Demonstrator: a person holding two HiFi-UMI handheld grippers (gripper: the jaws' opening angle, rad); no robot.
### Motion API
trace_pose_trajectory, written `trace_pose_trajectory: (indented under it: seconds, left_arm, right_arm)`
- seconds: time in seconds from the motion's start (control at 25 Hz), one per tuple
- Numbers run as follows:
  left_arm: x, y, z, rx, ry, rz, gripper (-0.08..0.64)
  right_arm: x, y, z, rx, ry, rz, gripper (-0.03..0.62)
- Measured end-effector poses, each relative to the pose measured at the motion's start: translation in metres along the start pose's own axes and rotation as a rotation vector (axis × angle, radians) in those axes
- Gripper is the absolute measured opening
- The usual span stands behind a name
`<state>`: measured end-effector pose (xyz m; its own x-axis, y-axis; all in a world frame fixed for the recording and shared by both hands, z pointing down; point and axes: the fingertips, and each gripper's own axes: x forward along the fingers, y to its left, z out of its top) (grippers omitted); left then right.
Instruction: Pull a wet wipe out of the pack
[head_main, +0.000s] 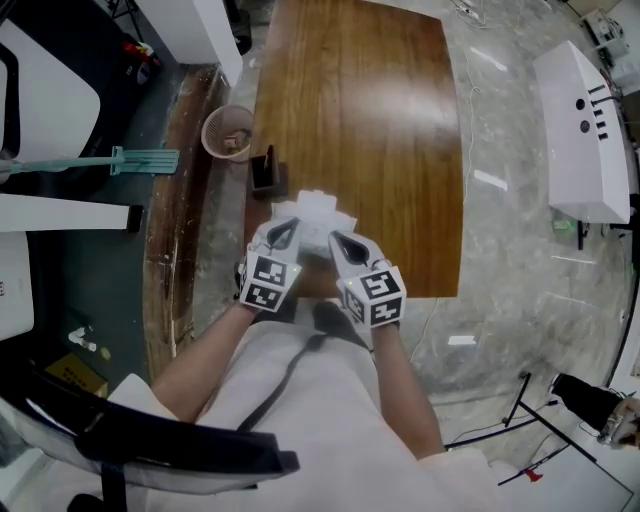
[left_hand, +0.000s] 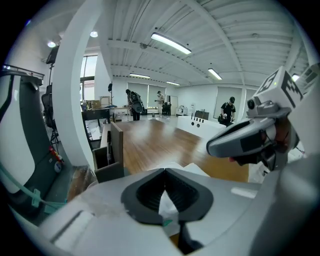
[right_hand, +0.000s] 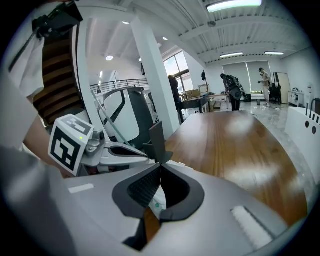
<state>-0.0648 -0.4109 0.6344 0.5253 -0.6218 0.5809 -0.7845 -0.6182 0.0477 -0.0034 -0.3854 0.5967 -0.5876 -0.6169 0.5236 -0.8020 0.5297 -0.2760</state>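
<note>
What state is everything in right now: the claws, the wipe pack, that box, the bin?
wipe pack, lying on the table, opened or not unclear
left claw, shut, tips by the wipe pack
right claw, shut, tips by the wipe pack
dark box, upright, open-topped
bin, upright, something inside

Pale shirt (head_main: 335, 425) crossed by a dark strap (head_main: 283, 386)

Beyond the pack (head_main: 320, 212) the table (head_main: 370, 120) lies wide open; a dark box (head_main: 264, 172) crowds its left side.
</note>
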Motion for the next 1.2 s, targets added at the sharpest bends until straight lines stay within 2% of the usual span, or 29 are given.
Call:
trace_pose_trajectory:
  seconds: [0.2, 0.32, 0.52, 0.68, 0.96, 1.08, 1.2]
  left_arm:
    - [-0.002, 0.020, -0.013, -0.053, 0.025, 0.027, 0.006]
    - [-0.001, 0.022, -0.020, -0.076, 0.037, 0.014, 0.006]
    - [-0.001, 0.021, -0.025, -0.089, 0.037, 0.004, 0.006]
    - [0.002, 0.021, -0.035, -0.113, 0.047, -0.006, 0.005]
    - [-0.001, 0.018, -0.026, -0.098, 0.029, -0.013, 0.005]
    - [-0.003, 0.018, -0.022, -0.085, 0.027, -0.018, 0.005]
    - [-0.004, 0.019, -0.021, -0.081, 0.024, -0.018, 0.005]
  right_arm:
    - [0.021, 0.002, -0.013, -0.060, 0.069, 0.005, 0.011]
    - [0.034, 0.009, -0.019, -0.085, 0.119, 0.030, 0.071]
    - [0.050, 0.012, -0.036, -0.161, 0.218, 0.031, 0.087]
    - [0.059, 0.009, -0.043, -0.164, 0.269, 0.016, 0.087]
    - [0.068, 0.006, -0.052, -0.144, 0.318, 0.005, 0.084]
    - [0.068, 0.004, -0.051, -0.150, 0.341, -0.004, 0.025]
    - [0.066, 0.003, -0.053, -0.158, 0.361, -0.006, 0.012]
